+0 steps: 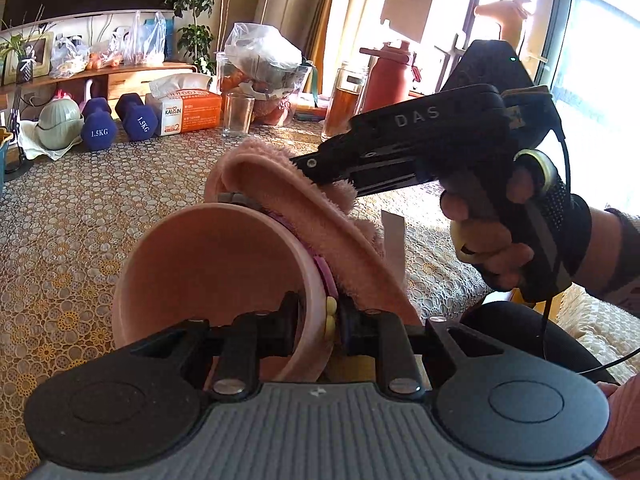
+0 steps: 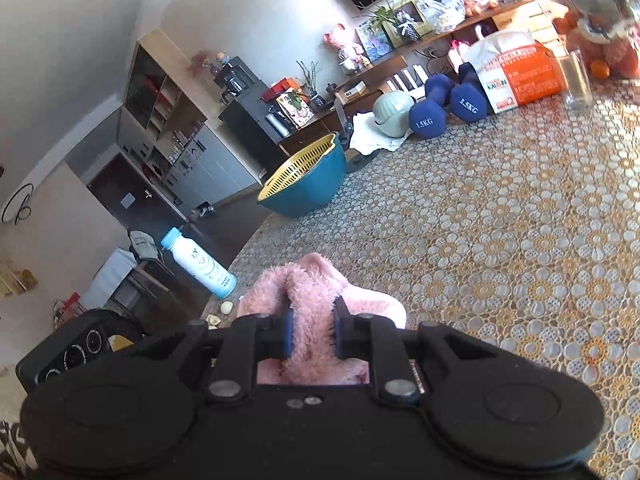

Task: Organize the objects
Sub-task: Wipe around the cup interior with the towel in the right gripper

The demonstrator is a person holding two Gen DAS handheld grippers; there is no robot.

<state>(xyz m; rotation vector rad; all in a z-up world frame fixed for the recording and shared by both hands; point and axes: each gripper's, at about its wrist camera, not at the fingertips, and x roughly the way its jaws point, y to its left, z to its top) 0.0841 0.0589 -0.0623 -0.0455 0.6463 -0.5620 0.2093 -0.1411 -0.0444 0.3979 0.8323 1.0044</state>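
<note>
My left gripper [image 1: 318, 326] is shut on the rim of a pink bowl [image 1: 200, 280] and holds it tilted above the table. A pink fluffy cloth [image 1: 304, 216] lies against the bowl's far rim. My right gripper [image 1: 310, 168] comes in from the right and is shut on that cloth. In the right wrist view the right gripper [image 2: 312, 332] pinches the pink cloth [image 2: 316, 304] between its blue pads [image 2: 286, 334].
Lace-covered table [image 1: 72, 216]. At the back stand two blue dumbbells [image 1: 116, 120], a tissue box [image 1: 188, 110], a glass [image 1: 237, 114], a tea jar [image 1: 344, 100], a red flask [image 1: 390, 76]. A blue and yellow colander bowl [image 2: 304, 184] and a white bottle [image 2: 200, 266] sit near the table's left edge.
</note>
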